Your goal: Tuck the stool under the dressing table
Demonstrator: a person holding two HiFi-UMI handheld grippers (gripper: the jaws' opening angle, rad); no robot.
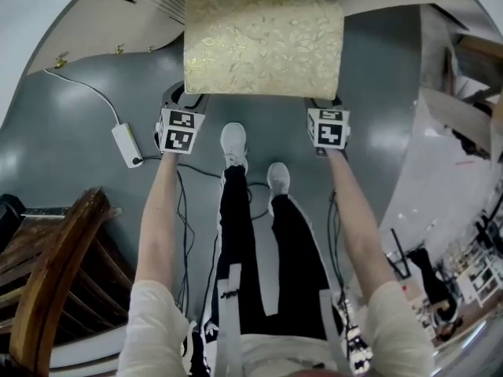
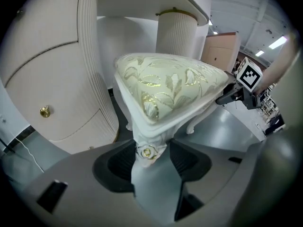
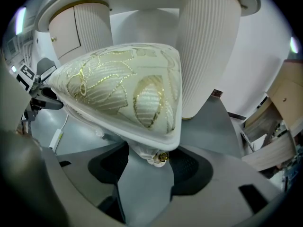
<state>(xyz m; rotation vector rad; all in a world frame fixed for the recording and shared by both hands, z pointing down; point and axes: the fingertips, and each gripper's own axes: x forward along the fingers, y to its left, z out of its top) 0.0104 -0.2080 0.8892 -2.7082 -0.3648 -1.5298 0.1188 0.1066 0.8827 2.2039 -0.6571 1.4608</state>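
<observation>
The glossy grey floor (image 1: 71,151) carries the stool (image 1: 263,42), a white power adapter (image 1: 126,144) with cable (image 1: 82,84), and two white shoes (image 1: 233,144).

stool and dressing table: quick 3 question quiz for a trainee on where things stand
1. True or false: the stool is already fully under the dressing table.
2. Pick one: what is the left tool clamped on? A) a near corner of the stool, at its gold rosette; B) the dressing table's drawer knob; C) a floor cable.
3. Short answer: what holds the stool's other near corner?

Key
1. False: most of the seat still shows in front of the tabletop in the head view.
2. A.
3. The right tool.
</observation>
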